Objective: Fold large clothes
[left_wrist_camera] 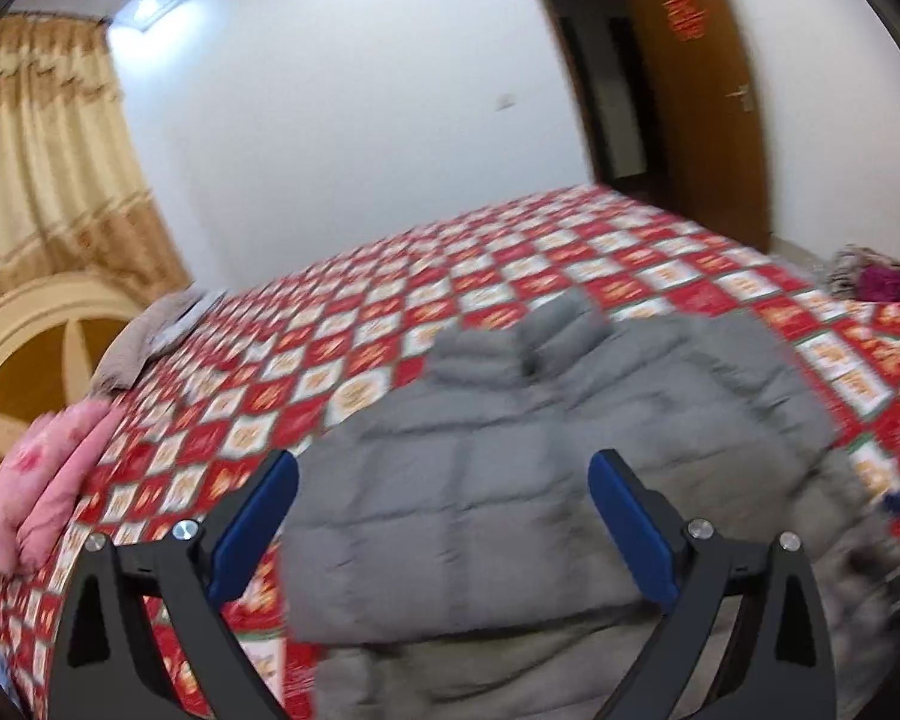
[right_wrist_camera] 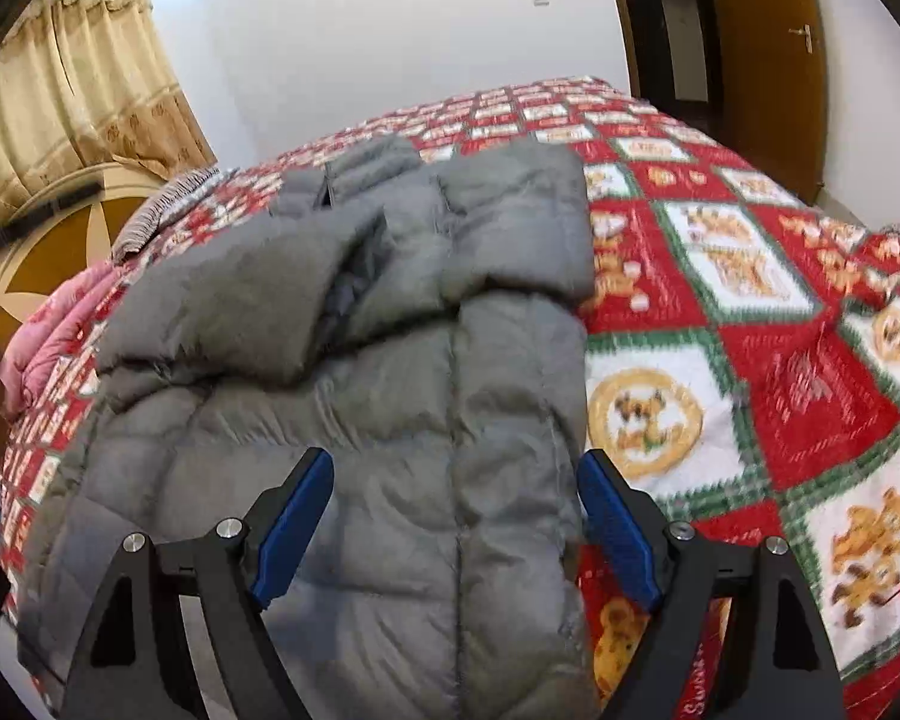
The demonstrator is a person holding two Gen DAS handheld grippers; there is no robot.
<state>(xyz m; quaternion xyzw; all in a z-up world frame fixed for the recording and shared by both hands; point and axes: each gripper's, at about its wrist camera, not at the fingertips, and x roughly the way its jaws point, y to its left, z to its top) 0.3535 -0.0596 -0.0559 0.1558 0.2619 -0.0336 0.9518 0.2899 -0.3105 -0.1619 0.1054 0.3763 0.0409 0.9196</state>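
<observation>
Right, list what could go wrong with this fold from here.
1. Both the left gripper and the right gripper are open, with nothing pinched, so the puffy grey quilted jacket may spring back open.
2. Its near hem hangs over the edge of the red-and-white checked bedspread, so the jacket could slide off.
3. Thick padding may slip from a shallow grip.

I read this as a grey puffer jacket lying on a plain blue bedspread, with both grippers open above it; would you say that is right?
Not quite: the bedspread is red and white checked with green borders, not plain blue, as the right wrist view shows clearly. The rest holds: the grey puffer jacket lies on it, and the left gripper and right gripper are both open above it.
</observation>
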